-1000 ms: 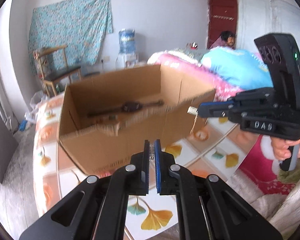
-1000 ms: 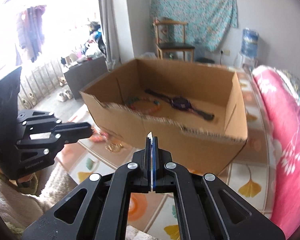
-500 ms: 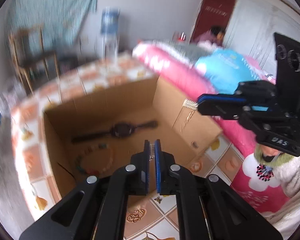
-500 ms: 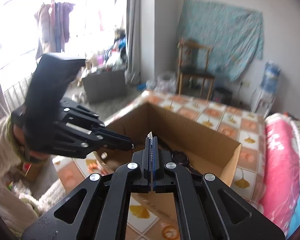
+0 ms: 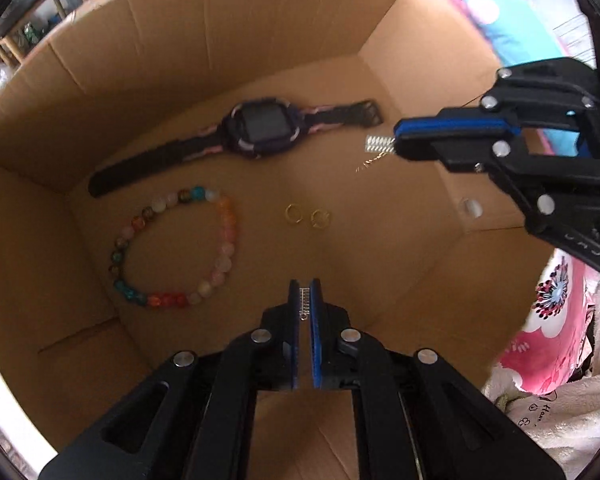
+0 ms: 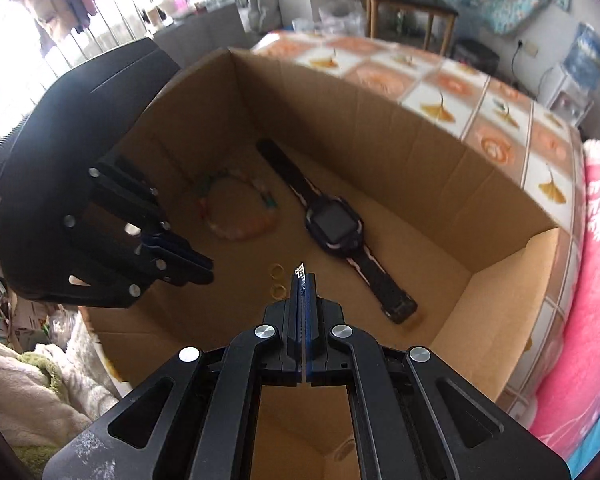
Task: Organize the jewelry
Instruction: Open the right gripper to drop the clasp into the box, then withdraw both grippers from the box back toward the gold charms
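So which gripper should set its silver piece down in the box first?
Left, likely: left gripper holds its silver piece over bare box floor; right gripper crowds the watch and rings.

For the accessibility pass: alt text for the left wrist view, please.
Left gripper, shut on a small silver earring, points down into a cardboard box holding a watch, bead bracelet and two gold rings. Right gripper pinches a matching earring.

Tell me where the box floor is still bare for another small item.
Bare floor lies right of the rings, up to the box wall, and below the bracelet. The left half is crowded: watch above, bracelet beneath.
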Action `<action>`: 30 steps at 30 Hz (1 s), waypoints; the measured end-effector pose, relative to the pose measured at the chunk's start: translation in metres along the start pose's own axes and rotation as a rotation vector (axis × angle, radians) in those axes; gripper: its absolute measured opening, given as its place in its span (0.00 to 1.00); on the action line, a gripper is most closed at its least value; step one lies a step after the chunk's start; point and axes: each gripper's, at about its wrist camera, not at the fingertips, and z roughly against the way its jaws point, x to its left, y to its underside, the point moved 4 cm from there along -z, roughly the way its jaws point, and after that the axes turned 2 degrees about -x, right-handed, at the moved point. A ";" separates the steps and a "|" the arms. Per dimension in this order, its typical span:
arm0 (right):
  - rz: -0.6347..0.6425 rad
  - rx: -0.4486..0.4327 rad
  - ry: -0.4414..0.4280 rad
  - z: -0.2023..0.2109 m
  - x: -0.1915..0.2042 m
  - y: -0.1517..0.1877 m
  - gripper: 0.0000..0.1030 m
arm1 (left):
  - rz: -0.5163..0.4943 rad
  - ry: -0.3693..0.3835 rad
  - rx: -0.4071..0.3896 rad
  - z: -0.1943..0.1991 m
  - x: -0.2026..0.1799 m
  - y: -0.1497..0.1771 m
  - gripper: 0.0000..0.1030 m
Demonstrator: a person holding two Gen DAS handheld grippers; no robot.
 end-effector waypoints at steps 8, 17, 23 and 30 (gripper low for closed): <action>-0.027 0.012 -0.008 -0.003 -0.006 -0.002 0.04 | 0.053 -0.018 0.076 -0.012 0.012 0.003 0.22; -0.057 -0.087 0.029 0.027 -0.007 -0.004 0.24 | 0.017 -0.073 -0.034 0.016 0.014 -0.001 0.49; -0.077 -0.306 0.082 0.097 0.004 0.002 0.45 | -0.019 -0.087 -0.284 0.081 0.002 0.015 0.53; -0.097 -0.577 0.046 0.174 0.067 0.066 0.66 | 0.053 -0.006 -0.660 0.169 -0.017 0.098 0.79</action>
